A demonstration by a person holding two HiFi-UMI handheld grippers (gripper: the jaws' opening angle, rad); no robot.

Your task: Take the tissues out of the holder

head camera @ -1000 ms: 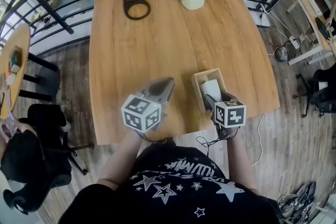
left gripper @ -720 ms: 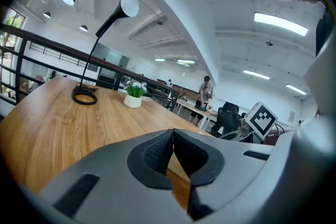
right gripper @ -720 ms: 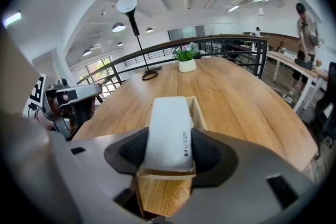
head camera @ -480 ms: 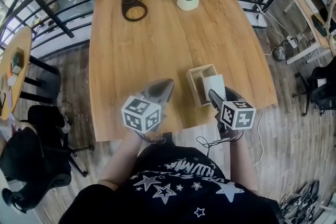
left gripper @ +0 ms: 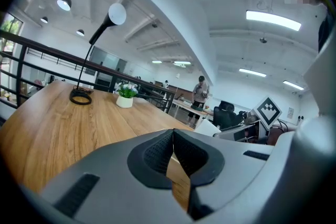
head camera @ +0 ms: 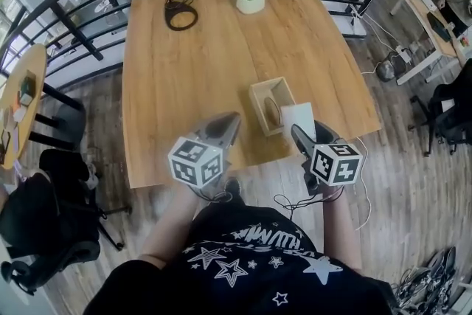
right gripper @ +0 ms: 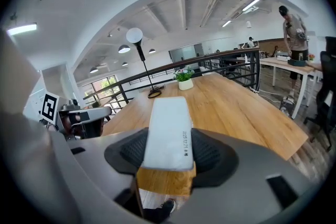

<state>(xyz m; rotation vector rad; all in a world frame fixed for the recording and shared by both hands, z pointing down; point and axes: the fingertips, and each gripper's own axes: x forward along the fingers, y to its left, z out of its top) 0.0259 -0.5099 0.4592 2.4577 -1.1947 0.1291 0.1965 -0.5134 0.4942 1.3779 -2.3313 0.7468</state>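
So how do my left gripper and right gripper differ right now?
The left gripper is shut with nothing between its jaws; the right gripper is clamped on a white tissue pack. The left gripper sits left of the wooden tissue holder, while the right gripper is on the holder's right side. Both are grey and carry a cube with square markers.

Right claw (head camera: pixel 310 133) pulled tissue pack (head camera: pixel 298 116) out of holder (head camera: pixel 258 95).
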